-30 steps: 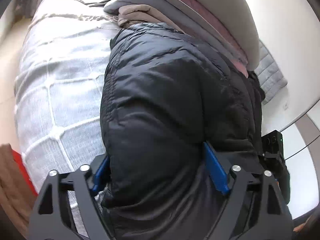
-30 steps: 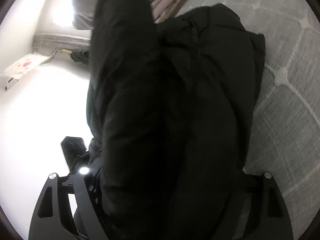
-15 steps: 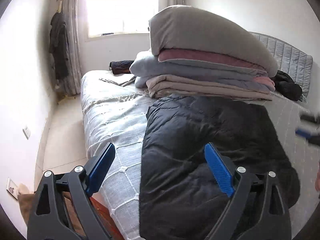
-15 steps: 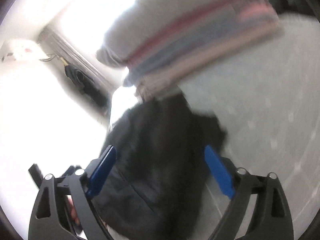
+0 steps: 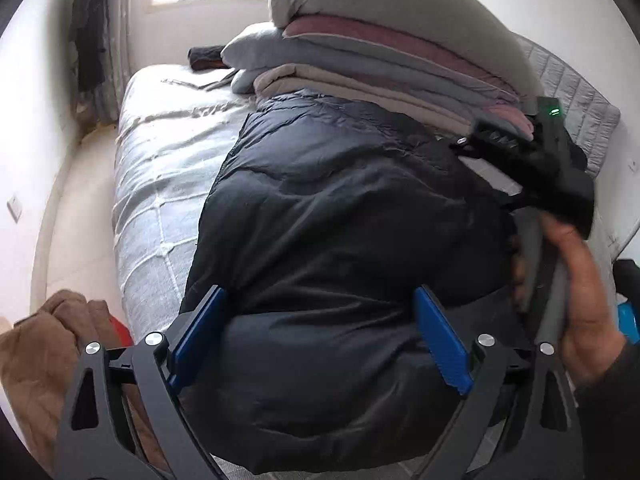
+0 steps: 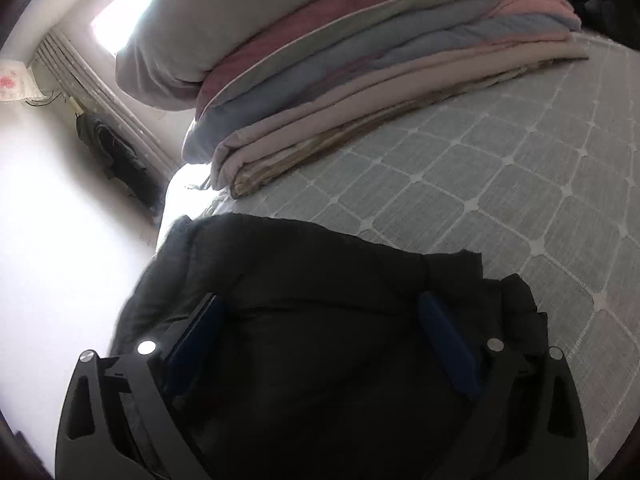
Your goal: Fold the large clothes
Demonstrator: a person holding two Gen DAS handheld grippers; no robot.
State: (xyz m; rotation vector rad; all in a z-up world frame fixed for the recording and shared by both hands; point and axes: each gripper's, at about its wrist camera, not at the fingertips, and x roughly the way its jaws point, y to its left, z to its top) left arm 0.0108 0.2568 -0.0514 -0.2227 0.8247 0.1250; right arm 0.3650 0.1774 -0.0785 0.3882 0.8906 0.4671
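Observation:
A black puffer jacket (image 5: 340, 240) lies folded on the grey quilted bed (image 5: 160, 200). It also fills the lower part of the right wrist view (image 6: 320, 320). My left gripper (image 5: 320, 328) is open, its blue fingers (image 5: 440, 344) spread wide over the jacket's near edge. My right gripper (image 6: 320, 332) is open too, fingers spread over the jacket. The right gripper's body (image 5: 536, 168) and the hand holding it (image 5: 580, 300) show at the jacket's right side in the left wrist view.
A tall stack of folded blankets and duvets (image 5: 380, 52) sits on the bed just behind the jacket; it also shows in the right wrist view (image 6: 360, 64). A brown garment (image 5: 44, 360) lies at the bed's near left corner. Dark clothes (image 5: 90, 32) hang by the window.
One second ago both grippers held the jacket up. They have since set it down on the bed and opened, and now hover over its near edge.

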